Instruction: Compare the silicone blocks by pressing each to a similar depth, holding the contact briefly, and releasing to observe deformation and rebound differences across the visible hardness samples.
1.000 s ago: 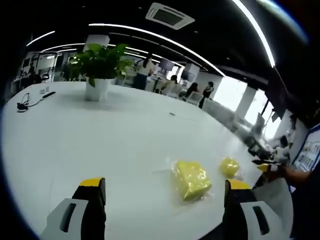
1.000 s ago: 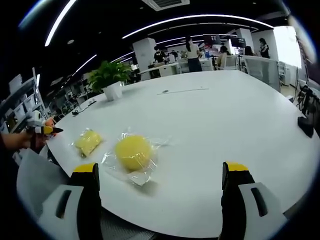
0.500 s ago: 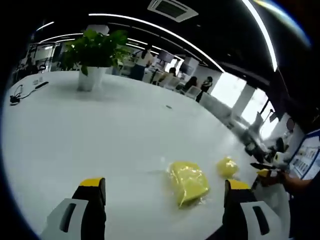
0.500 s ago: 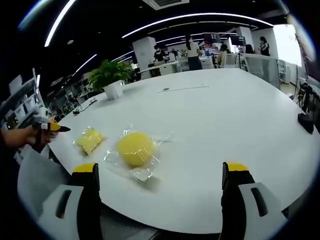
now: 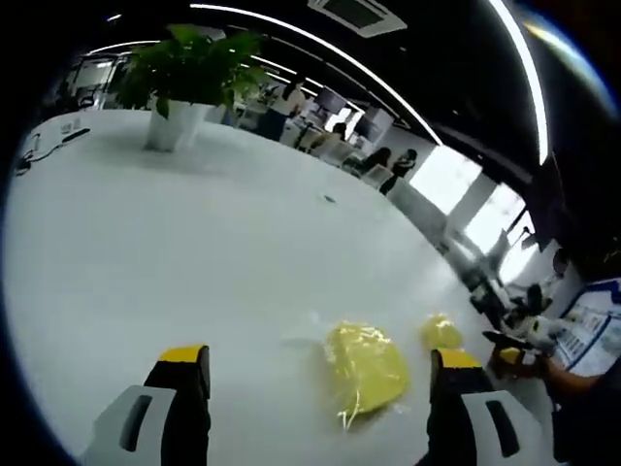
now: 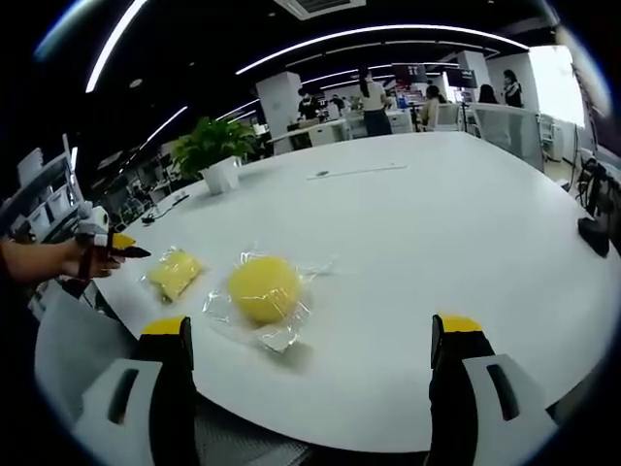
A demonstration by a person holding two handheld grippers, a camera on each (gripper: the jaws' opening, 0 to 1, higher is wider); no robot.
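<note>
Left gripper view: the left gripper [image 5: 318,388] has its fingers [image 5: 182,388] spread wide at the bottom of the frame, holding nothing, above a white table [image 5: 155,243]. Between and just beyond them, right of centre in the lower frame, lies a squarish yellow block [image 5: 364,367] in a clear wrapper, with a rounder yellow block [image 5: 441,332] further right. At the far right edge a hand [image 5: 543,340] holds the other gripper. A potted plant [image 5: 184,83] stands on the table at the upper left.

Right gripper view: the right gripper [image 6: 315,388] also has its fingers [image 6: 456,383] set wide apart and empty. The rounder yellow block [image 6: 263,288], in its clear wrapper, lies on the table [image 6: 437,233] left of centre, beyond the fingers; the squarish yellow block [image 6: 175,274] lies further left, apart from it. At the left edge a hand [image 6: 68,260] holds the left gripper's yellow-tipped fingers [image 6: 121,245] near the table edge. The potted plant [image 6: 215,150] sits in the upper left.
</note>
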